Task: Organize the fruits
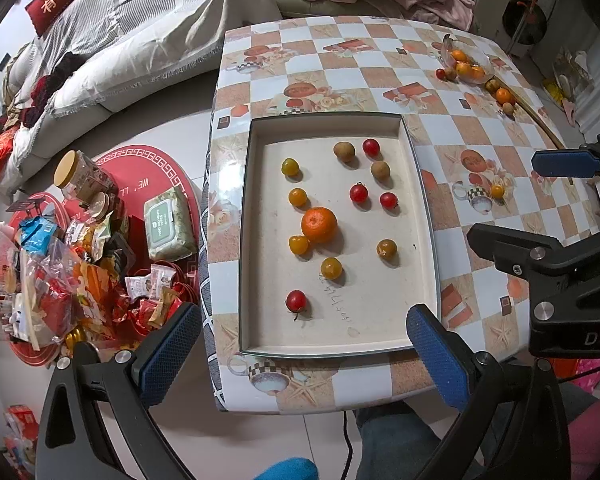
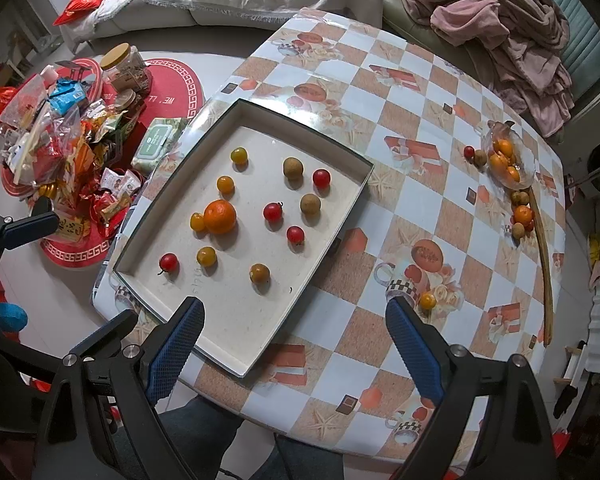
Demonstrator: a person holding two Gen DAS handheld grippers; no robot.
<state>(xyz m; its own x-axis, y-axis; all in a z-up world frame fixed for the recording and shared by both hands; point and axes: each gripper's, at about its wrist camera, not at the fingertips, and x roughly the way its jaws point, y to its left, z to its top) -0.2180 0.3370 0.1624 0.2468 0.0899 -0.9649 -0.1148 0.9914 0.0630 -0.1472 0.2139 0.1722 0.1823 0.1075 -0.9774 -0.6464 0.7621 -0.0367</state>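
Blue ribbed pads (image 1: 440, 356) flank speckled rectangular tray (image 1: 416, 320).

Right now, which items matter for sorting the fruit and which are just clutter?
Job:
- tray with tangerine, cherry tomatoes, brown fruits
- loose yellow tomato on the table
- fruit pile by the clear bowl
- both open tools, left, right

Clutter:
- snack packets
- wet wipes
- jar
- pink blanket

Roughly 12 fruits (image 1: 319, 224) in tray (image 1: 422, 184)
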